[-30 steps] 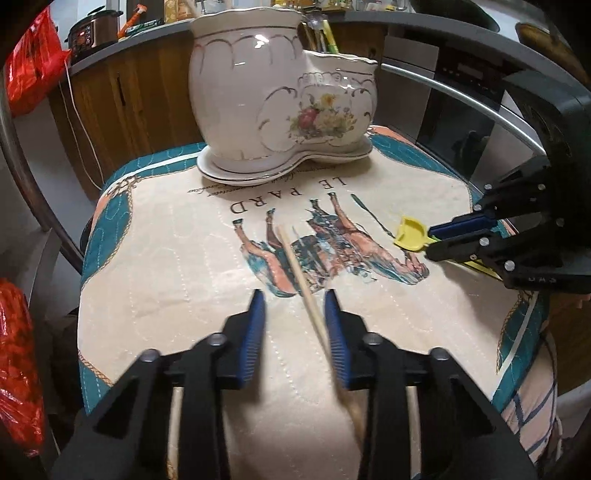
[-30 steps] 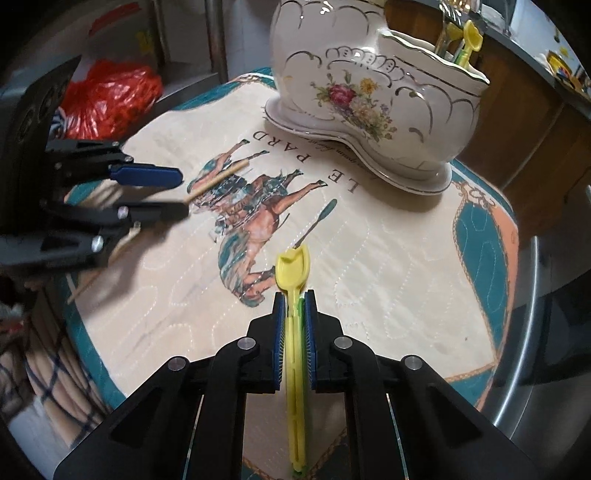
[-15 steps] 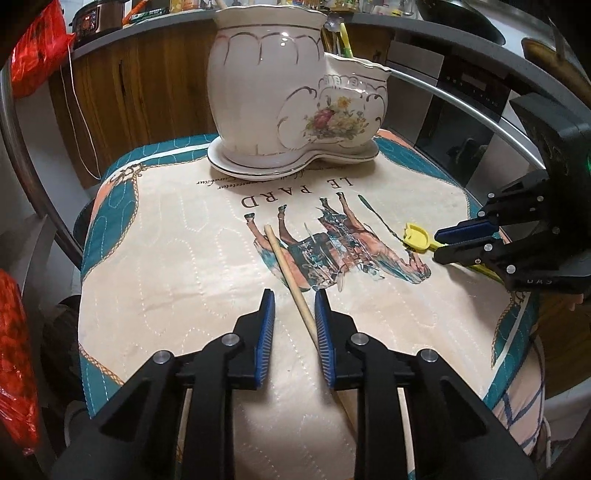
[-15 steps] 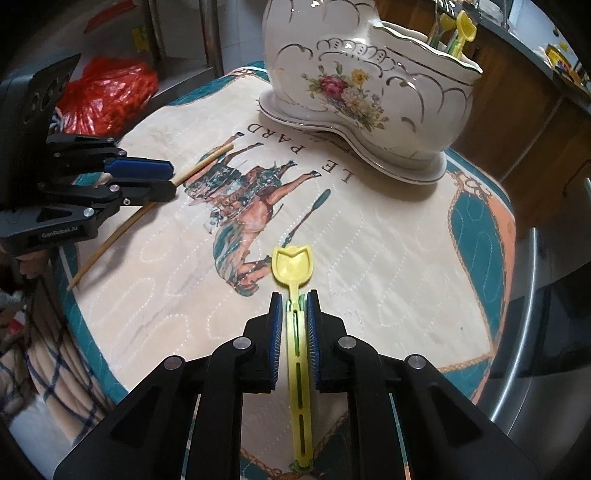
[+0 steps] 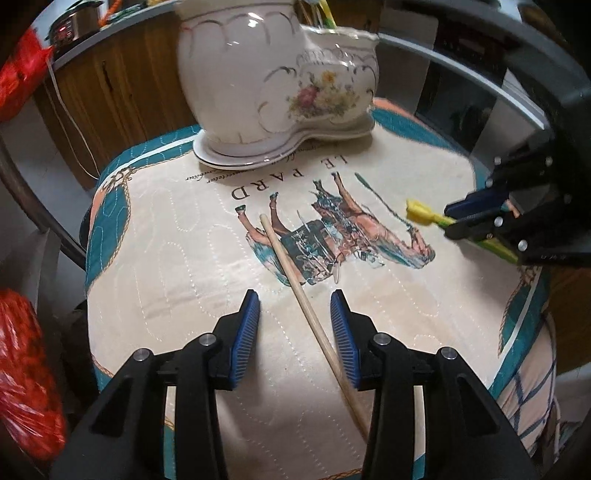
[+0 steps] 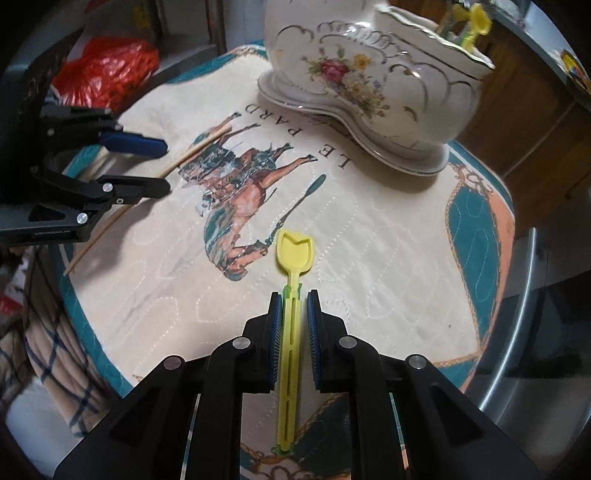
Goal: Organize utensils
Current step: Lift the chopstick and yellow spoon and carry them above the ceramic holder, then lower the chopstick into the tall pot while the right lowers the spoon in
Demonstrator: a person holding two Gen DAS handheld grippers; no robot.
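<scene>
A wooden chopstick (image 5: 295, 284) lies on the printed cloth (image 5: 166, 258), running between the pads of my open left gripper (image 5: 294, 306), untouched. It also shows in the right wrist view (image 6: 192, 151). My right gripper (image 6: 293, 299) has its jaws narrowly apart around the handle of a yellow-green plastic spoon (image 6: 293, 254), which lies along the cloth; small gaps show on both sides. The spoon (image 5: 419, 214) and right gripper (image 5: 454, 221) show at the right of the left wrist view. A white floral ceramic holder (image 5: 273, 74) stands at the back, with utensils in it (image 6: 469, 22).
The cloth covers a small table with drop-offs at its edges (image 6: 92, 350). Red plastic bags (image 5: 22, 369) sit left of it. A metal rail (image 5: 461, 74) and wooden cabinets (image 5: 110, 85) stand behind. My left gripper (image 6: 162, 166) appears at the left of the right wrist view.
My left gripper narrowed, then opened wide again around the chopstick. My right gripper's jaws loosened slightly around the spoon handle and both views moved a little closer to the holder.
</scene>
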